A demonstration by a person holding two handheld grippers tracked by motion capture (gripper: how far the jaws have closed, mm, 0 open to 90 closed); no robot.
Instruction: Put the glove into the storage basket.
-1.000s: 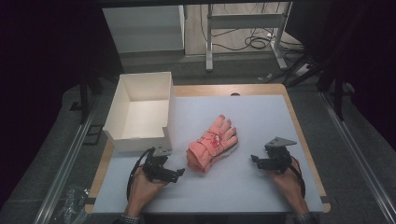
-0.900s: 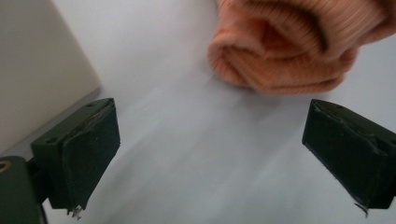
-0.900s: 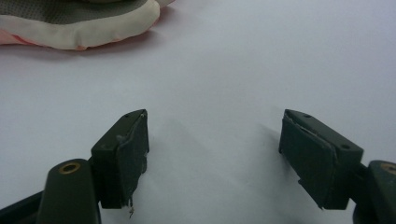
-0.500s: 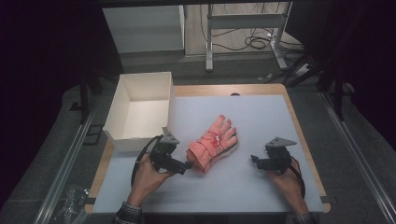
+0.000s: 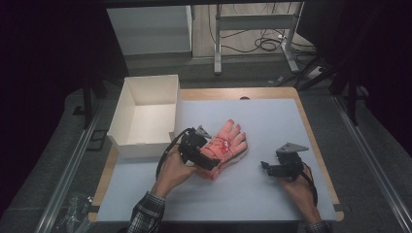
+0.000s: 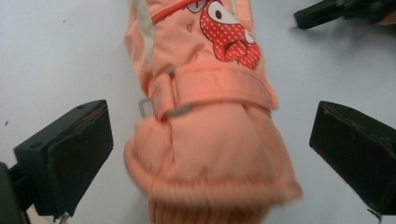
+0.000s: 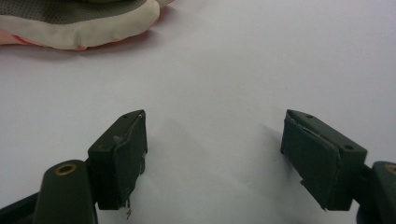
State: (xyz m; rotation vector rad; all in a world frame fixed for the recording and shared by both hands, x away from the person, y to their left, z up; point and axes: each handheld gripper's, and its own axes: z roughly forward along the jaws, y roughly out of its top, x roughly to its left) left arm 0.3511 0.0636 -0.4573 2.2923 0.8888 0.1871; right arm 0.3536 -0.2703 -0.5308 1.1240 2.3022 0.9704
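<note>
On the table (image 5: 272,126), far left, sits the white box (image 5: 145,116), open side up. Near its right wall lies the pink glove (image 5: 224,145), flat, fingers pointing away from me. My left claw (image 6: 210,140) has just been opening; its jaws stand spread either side of the cuff, not pressing it. My right claw (image 7: 215,154) rests well to the glove's right, jaws spread over bare table.
</note>
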